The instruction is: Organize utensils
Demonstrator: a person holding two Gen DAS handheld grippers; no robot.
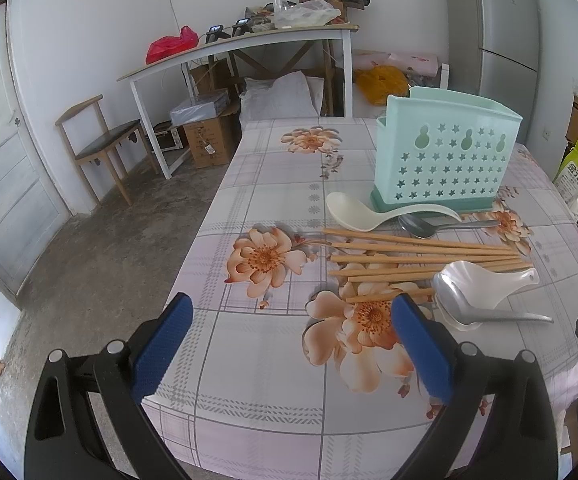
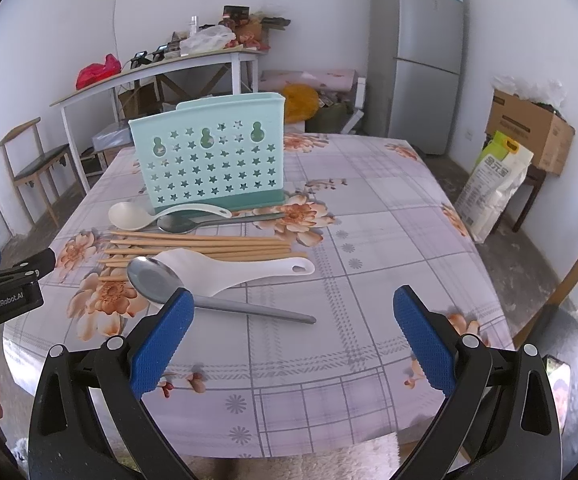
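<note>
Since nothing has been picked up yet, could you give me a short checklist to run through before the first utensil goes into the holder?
1. Left gripper open and empty: ok.
2. Right gripper open and empty: ok.
3. Green holder upright on the table: ok.
4. Holder compartments free inside: cannot tell, the top opening is not seen from above.
5. Large metal spoon free to lift: ok, its bowl lies on top of the white rice paddle.
6. Chopsticks free to lift: not ok, the paddle lies across them.
</note>
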